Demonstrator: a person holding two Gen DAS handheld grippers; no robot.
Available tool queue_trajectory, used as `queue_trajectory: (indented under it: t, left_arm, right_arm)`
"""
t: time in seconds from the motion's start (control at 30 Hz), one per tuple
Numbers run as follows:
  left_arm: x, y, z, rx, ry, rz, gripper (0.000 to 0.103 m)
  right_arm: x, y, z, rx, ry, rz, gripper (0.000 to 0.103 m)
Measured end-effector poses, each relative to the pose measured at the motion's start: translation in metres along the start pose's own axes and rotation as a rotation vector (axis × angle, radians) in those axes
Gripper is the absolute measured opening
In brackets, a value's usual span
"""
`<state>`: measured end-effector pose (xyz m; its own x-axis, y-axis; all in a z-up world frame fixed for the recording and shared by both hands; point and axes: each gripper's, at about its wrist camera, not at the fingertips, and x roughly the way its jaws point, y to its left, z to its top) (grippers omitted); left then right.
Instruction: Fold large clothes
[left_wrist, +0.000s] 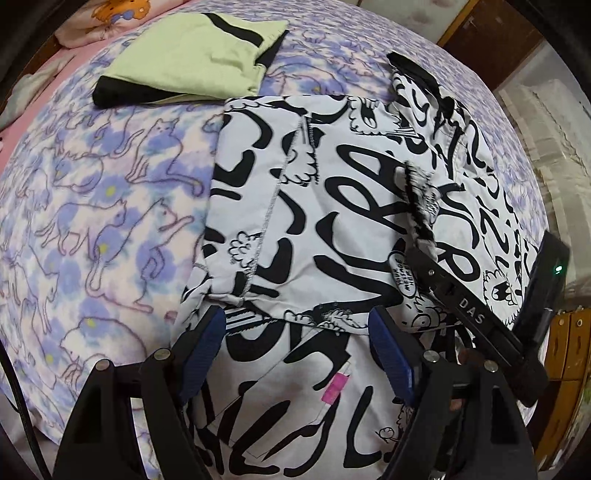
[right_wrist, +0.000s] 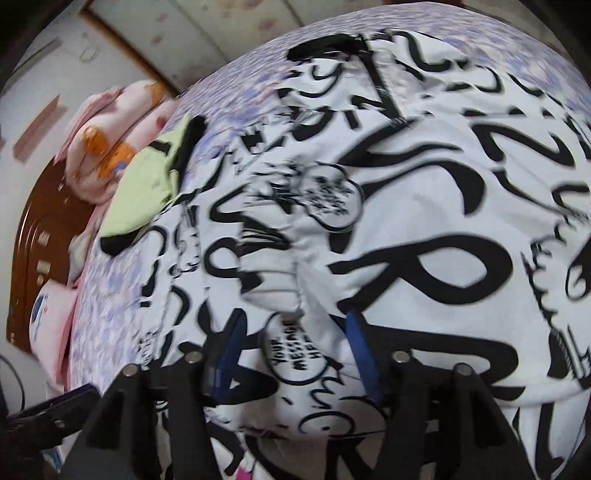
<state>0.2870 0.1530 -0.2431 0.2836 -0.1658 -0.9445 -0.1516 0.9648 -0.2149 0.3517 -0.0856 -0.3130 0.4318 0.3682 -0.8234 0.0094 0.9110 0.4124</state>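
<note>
**Ana:** Blue pads right up front, the left gripper (left_wrist: 295, 343) stands wide, one of its fingers (left_wrist: 205, 339) on each side of a folded edge of the black-and-white printed garment (left_wrist: 325, 206), and neither pad presses on cloth. Nothing is held there.

**Ben:** And the right gripper (right_wrist: 291, 354)? That view is smeared.

**Ana:** Its fingers are parted about halfway, with a soft ridge of the same garment lying between them. I see no pinch, so I read it as loose cloth, not a grip. From the left view the same tool shows as a black bar reaching in from the right, its tip on the bunched sleeve (left_wrist: 421, 199).

**Ben:** Why there?

**Ana:** My guess is that the sleeve has been laid across the body panel, and the garment sits partly folded in the middle of the bed (left_wrist: 92, 206), on the cat-print cover. A hem flap overlaps the lower panel, just beyond the left fingers.

**Ben:** Poses?

**Ana:** Both tools point steeply down at the cloth, the left more steeply, close together over its near edge.

**Ben:** Anything beyond?

**Ana:** A green and black folded garment (left_wrist: 195, 55) lies further up the bed, apart from this one. It looks finished, while ours likely needs another fold.
</note>
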Motion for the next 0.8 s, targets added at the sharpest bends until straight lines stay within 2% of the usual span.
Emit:
queue_trajectory:
  t: [0.13,0.27,0.37,0.4,0.43,0.47,0.5,0.53,0.57,0.6,0.63,0.67,0.7,0.8]
  left_arm:
    - [-0.007,-0.019,0.006,0.022,-0.012,-0.043,0.078]
    - [-0.003,-0.052,0.010,0.039,0.005,-0.089,0.078]
    - [0.008,-0.081,0.009,0.054,0.006,-0.146,0.078]
    - [0.013,-0.093,0.007,0.060,0.010,-0.162,0.078]
    - [0.017,-0.102,0.006,0.070,0.014,-0.176,0.078]
    - [0.024,-0.114,0.005,0.085,0.018,-0.194,0.074]
    - [0.030,-0.126,0.002,0.100,0.022,-0.207,0.070]
    - [0.037,-0.136,0.001,0.112,0.031,-0.214,0.061]
    - [0.047,-0.147,-0.001,0.125,0.049,-0.222,0.049]
    - [0.057,-0.157,-0.004,0.133,0.068,-0.227,0.042]
    - [0.068,-0.167,-0.006,0.134,0.093,-0.227,0.030]
    - [0.082,-0.176,-0.009,0.130,0.116,-0.218,0.025]
    - [0.089,-0.180,-0.011,0.124,0.125,-0.211,0.025]
    - [0.113,-0.186,-0.016,0.099,0.142,-0.086,0.023]
  right_arm:
    - [-0.026,0.000,0.007,0.029,-0.021,0.053,0.056]
    - [-0.053,-0.016,0.008,0.060,-0.050,0.036,0.056]
    - [-0.065,-0.043,0.003,0.074,-0.058,0.005,0.056]
    - [-0.066,-0.054,0.001,0.084,-0.056,-0.002,0.052]
    - [-0.066,-0.065,-0.001,0.095,-0.053,-0.004,0.044]
    - [-0.066,-0.077,-0.003,0.110,-0.044,-0.009,0.039]
    - [-0.065,-0.085,-0.005,0.122,-0.031,-0.016,0.028]
    - [-0.062,-0.099,-0.008,0.139,-0.009,-0.021,0.014]
    - [-0.061,-0.109,-0.009,0.148,0.000,-0.015,0.009]
    - [-0.061,-0.116,-0.011,0.149,0.002,-0.004,0.005]
    - [-0.063,-0.125,-0.013,0.147,-0.002,0.016,0.002]
    - [-0.065,-0.129,-0.014,0.144,-0.007,0.024,0.000]
    - [-0.067,-0.136,-0.015,0.136,-0.011,0.028,0.000]
    - [-0.073,-0.154,-0.014,0.113,0.001,0.027,0.000]
